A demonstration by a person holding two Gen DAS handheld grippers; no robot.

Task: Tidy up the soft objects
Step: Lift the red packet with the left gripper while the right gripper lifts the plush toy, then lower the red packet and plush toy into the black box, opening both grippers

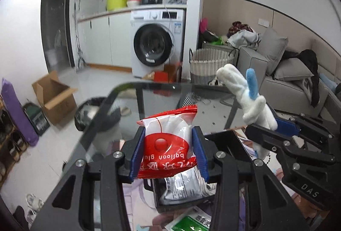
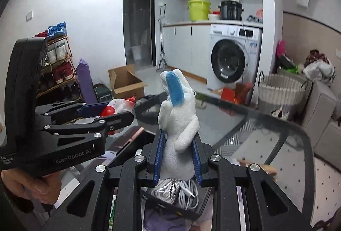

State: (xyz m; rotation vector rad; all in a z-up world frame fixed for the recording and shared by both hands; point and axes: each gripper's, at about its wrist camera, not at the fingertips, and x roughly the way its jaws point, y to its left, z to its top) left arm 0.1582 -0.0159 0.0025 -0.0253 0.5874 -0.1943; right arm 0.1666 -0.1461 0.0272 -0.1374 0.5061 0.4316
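The left gripper [image 1: 168, 150] is clamped by its blue pads on a soft red-and-white plastic packet [image 1: 168, 141], which stands up between the jaws above the dark glass table [image 1: 162, 98]. The right gripper [image 2: 178, 158] is closed tight on the lower body of a white plush rabbit toy with a blue-lined ear [image 2: 178, 124], its ears pointing up. In the right wrist view a hand [image 2: 27, 184] grips the left tool's handle.

Both soft things are lifted and carried, so the step in hand looks like the transport stage, between picking up and setting down. Directly under each gripper sits a black tray or bin: the one below the left gripper [image 1: 153, 186] holds a white printed pouch, and the one below the right gripper [image 2: 162, 202] holds a coil of white cable and a silvery piece. The next move probably calls for lowering each item over its chosen compartment and only then easing the jaws apart, since both things are limp and would flop if dropped from height. Which compartment is meant for which cannot be told.

Readable writing: the packet shows "balloon glu…", upside down, above red Chinese characters that are too distorted to read. The left tool's body reads "GenRobot.AI", and the right tool's side reads "DAS". A green-and-white sachet [image 1: 187, 222] lies at the bottom edge, its print illegible.
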